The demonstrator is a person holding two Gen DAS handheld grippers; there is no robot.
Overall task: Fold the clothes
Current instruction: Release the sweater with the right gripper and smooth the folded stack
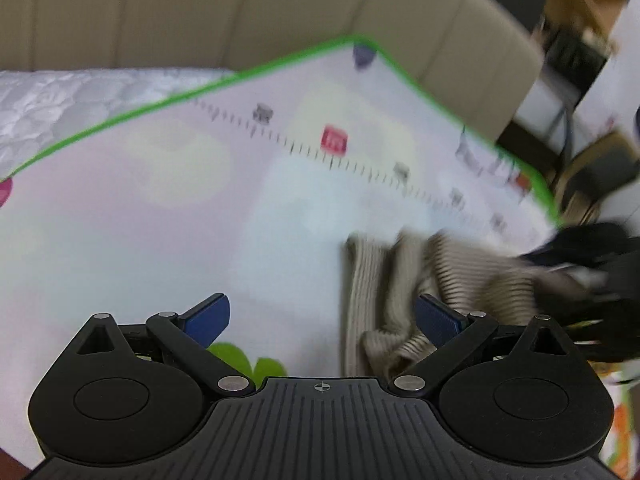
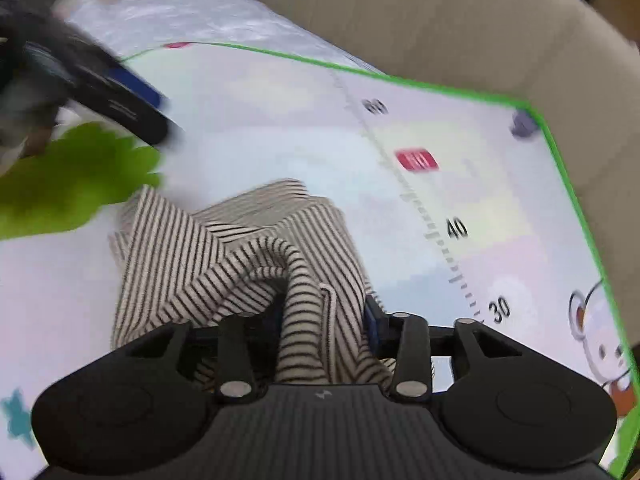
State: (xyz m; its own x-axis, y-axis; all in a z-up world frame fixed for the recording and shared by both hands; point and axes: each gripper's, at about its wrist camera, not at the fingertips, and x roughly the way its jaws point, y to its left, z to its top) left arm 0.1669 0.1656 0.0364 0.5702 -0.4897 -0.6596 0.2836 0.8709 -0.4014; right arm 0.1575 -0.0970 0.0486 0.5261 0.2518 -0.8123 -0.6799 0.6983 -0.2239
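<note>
Striped garment point(image 2: 224, 256), cream with thin dark stripes, lies crumpled on a pastel play mat point(image 2: 280, 120) with a bright green border. In the right wrist view a fold of it rises between the fingers of the right tongs point(image 2: 320, 316); the blue pad point(image 2: 371, 320) on the right side sits just beside the cloth, the other pad is hidden behind the fabric, and whether the pads press on the fabric I cannot tell. In the left wrist view the same garment point(image 1: 400, 272) appears blurred at the right, partly behind the right-hand finger of the left tongs point(image 1: 324, 316). The left tongs stand wide open, both blue pads point(image 1: 208, 320) apart, with only bare mat and the cloth's edge between them, nothing gripped.

A printed ruler scale point(image 2: 432, 232) runs across the mat. The numbers "40" and "30" read clearly beside it; a further number higher up is smeared, perhaps "60". A red label point(image 2: 416, 160) on the scale carries white figures too blurred to read. A cartoon bear point(image 2: 600, 340) is printed near the mat's right edge, and a green leaf shape point(image 2: 72, 180) at the left. The left tongs point(image 2: 120, 96) show as a dark blur at upper left in the right wrist view. Behind the mat runs a beige padded panel point(image 1: 240, 12), with a pale quilted surface point(image 1: 60, 108) showing beyond the mat's edge.
</note>
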